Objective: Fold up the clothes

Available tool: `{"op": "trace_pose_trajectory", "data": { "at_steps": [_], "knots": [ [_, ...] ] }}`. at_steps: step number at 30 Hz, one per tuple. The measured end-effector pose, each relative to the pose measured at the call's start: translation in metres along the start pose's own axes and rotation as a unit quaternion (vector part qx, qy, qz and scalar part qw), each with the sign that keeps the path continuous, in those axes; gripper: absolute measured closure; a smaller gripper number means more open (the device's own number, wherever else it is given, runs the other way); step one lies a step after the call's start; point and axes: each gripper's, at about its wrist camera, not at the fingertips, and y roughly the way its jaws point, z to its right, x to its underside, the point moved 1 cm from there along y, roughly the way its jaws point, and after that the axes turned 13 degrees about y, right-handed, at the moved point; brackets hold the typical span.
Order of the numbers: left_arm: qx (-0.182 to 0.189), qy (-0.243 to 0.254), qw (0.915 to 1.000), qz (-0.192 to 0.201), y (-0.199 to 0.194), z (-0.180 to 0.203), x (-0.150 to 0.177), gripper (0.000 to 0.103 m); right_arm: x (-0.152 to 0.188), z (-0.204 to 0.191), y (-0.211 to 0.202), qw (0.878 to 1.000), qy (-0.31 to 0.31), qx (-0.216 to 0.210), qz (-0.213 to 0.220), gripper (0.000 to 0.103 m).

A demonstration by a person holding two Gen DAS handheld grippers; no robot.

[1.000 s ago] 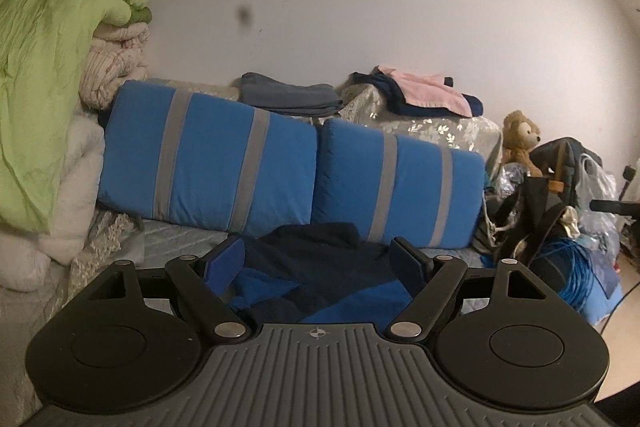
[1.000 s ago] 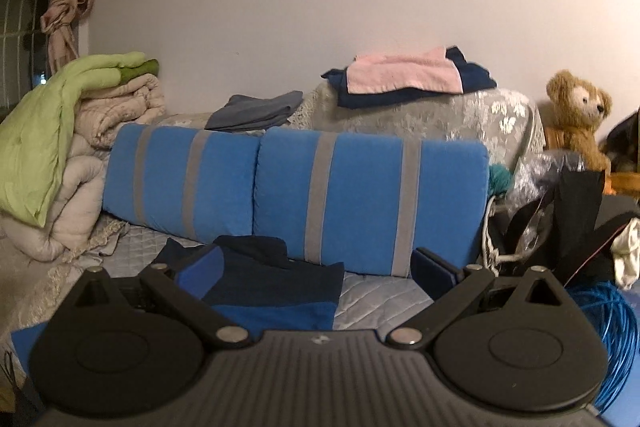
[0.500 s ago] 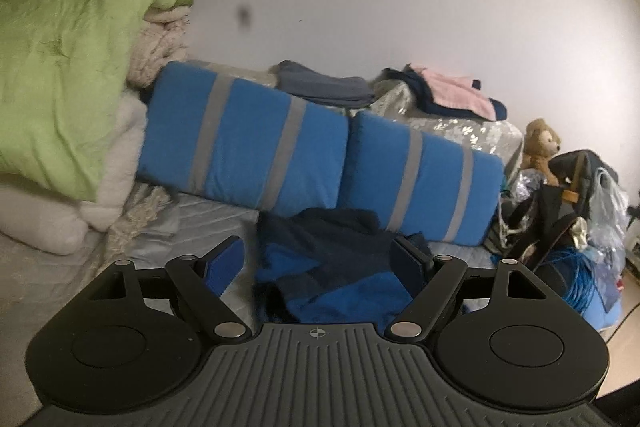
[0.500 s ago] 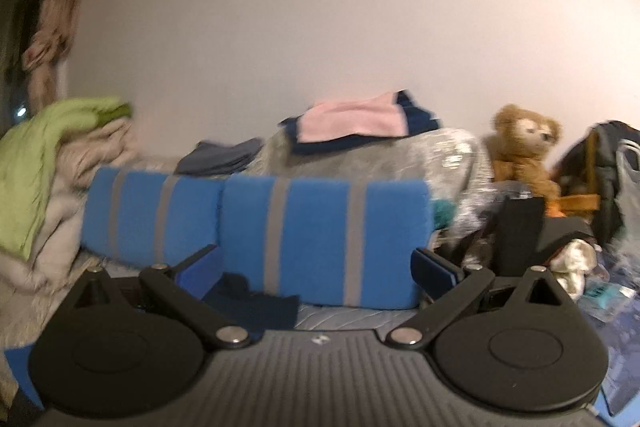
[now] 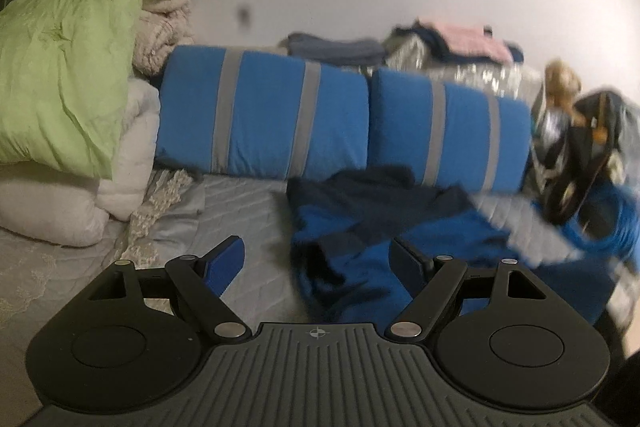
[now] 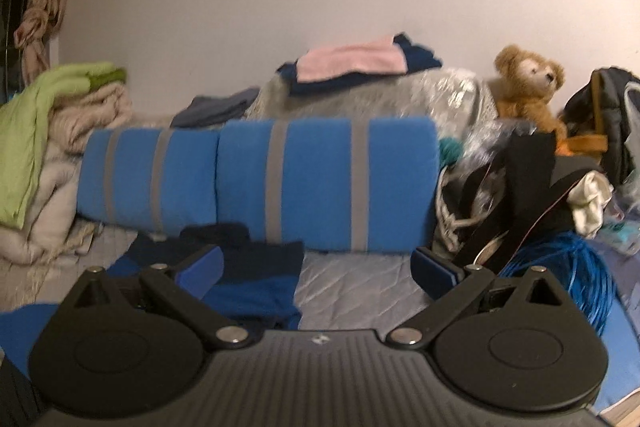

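Left gripper [image 5: 318, 259] spread wide, gripping nothing. Right gripper [image 6: 318, 267] likewise spread, empty. Navy-and-blue garment [image 5: 372, 227] crumpled at centre frame on grey quilt [image 5: 240, 211], below striped blue cushions [image 5: 264, 119].

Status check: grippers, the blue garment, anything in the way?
Left gripper open, empty. Right gripper open, empty. Blue garment rumpled on bed, unheld. Nothing in the way.

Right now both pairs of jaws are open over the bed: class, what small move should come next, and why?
Probably lower the left gripper onto the near edge of the blue and navy garment and close on it. The garment lies crumpled and unfolded on the quilted bed cover, in front of the striped cushions; both grippers hold nothing, and the right gripper sits further off to its side.
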Motion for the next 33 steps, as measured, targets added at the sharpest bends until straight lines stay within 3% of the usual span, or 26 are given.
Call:
{"op": "trace_pose_trajectory", "data": {
  "at_steps": [9,15,21,27,31,33],
  "knots": [
    [0.008,0.047,0.9979,-0.043,0.008,0.01,0.04,0.023,0.027,-0.001,0.021,1.0,0.004,-0.004,-0.031,0.0],
    [0.018,0.036,0.9963,-0.075,0.019,0.014,0.068,0.023,0.031,-0.006,0.024,0.999,-0.001,-0.007,-0.037,0.0],
    [0.0,0.017,0.9973,-0.071,0.036,0.014,0.083,0.024,0.038,-0.011,0.028,0.999,-0.01,-0.009,-0.048,0.0],
    [-0.004,-0.034,0.9992,-0.019,0.04,0.011,0.084,0.024,0.049,-0.013,0.029,0.998,-0.018,-0.011,-0.06,0.0],
    [-0.02,-0.026,0.9995,-0.004,0.047,0.017,0.082,0.025,0.056,-0.013,0.029,0.997,-0.023,-0.012,-0.067,0.0],
    [-0.019,-0.023,0.9995,0.005,0.047,0.02,0.08,0.037,0.06,-0.013,0.03,0.997,-0.025,-0.012,-0.07,0.0]
  ]
}}
